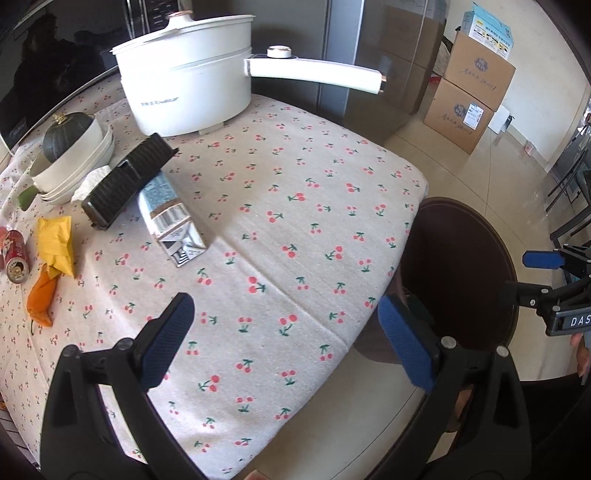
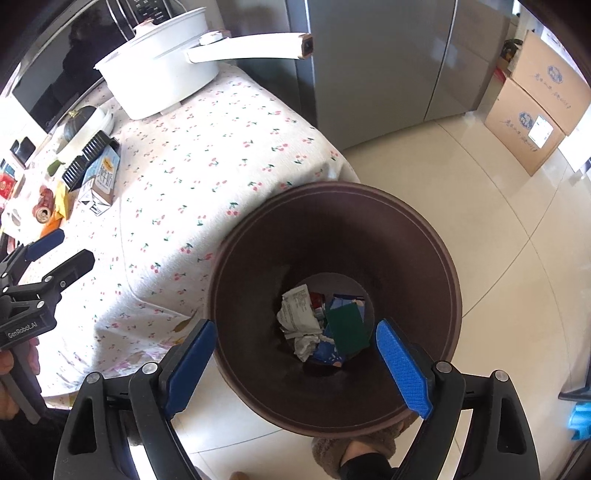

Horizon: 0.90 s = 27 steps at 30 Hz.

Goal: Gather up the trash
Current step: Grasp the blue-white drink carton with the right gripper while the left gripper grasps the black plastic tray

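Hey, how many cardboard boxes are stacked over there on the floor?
2 brown cardboard boxes by the wall past the table: the lower box on the floor, the upper box on top of it, with a small blue carton above. More may be hidden behind.

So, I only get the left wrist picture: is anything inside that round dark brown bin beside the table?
Observer: Yes. The right wrist view looks straight into the round dark brown bin; crumpled white paper lies at its bottom.
Operator: Anything else?
Observer: A flat dark green card and blue wrapper scraps.
Operator: Is the right gripper carrying something?
Observer: No, the right gripper stands open above the bin, nothing between its fingers.
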Each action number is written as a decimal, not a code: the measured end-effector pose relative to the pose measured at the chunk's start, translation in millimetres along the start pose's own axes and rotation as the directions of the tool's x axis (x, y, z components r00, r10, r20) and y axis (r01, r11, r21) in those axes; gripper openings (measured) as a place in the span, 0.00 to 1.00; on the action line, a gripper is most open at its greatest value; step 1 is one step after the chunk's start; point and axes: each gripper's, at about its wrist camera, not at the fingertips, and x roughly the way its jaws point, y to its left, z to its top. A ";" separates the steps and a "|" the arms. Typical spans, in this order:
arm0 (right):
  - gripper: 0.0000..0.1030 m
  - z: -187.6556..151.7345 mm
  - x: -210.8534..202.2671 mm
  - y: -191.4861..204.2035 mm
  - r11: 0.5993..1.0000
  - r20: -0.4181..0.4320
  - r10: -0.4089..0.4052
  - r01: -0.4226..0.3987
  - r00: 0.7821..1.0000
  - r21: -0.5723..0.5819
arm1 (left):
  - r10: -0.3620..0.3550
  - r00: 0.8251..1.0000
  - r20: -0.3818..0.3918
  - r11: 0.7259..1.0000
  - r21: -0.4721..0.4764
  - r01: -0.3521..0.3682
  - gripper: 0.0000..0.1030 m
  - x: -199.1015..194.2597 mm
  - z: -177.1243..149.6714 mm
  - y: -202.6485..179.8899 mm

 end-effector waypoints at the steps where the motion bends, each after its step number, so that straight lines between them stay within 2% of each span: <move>1: 0.88 7.6 -2.2 13.3 1.000 0.005 0.005 -0.005 1.000 -0.022 | 0.009 1.000 0.004 1.000 -0.014 -0.009 0.97 -2.4 0.0 8.8; 7: 0.89 26.4 -7.3 51.4 0.997 0.024 0.024 -0.022 0.999 -0.078 | 0.063 0.998 0.012 0.990 -0.123 -0.061 0.96 -17.9 -5.3 72.5; 15: 0.89 57.8 3.8 128.8 0.986 0.028 0.080 -0.075 0.996 -0.150 | 0.137 0.990 0.020 0.957 -0.262 -0.127 0.96 -37.3 -16.9 152.2; 20: 0.89 76.0 24.3 179.4 0.975 0.020 0.119 -0.113 0.993 -0.192 | 0.173 0.985 0.003 0.937 -0.309 -0.163 0.97 -41.1 -30.2 187.2; 27: 0.89 107.1 67.9 244.0 0.961 0.034 0.159 -0.147 0.987 -0.235 | 0.173 0.985 -0.008 0.911 -0.379 -0.164 0.97 -51.4 -49.4 223.7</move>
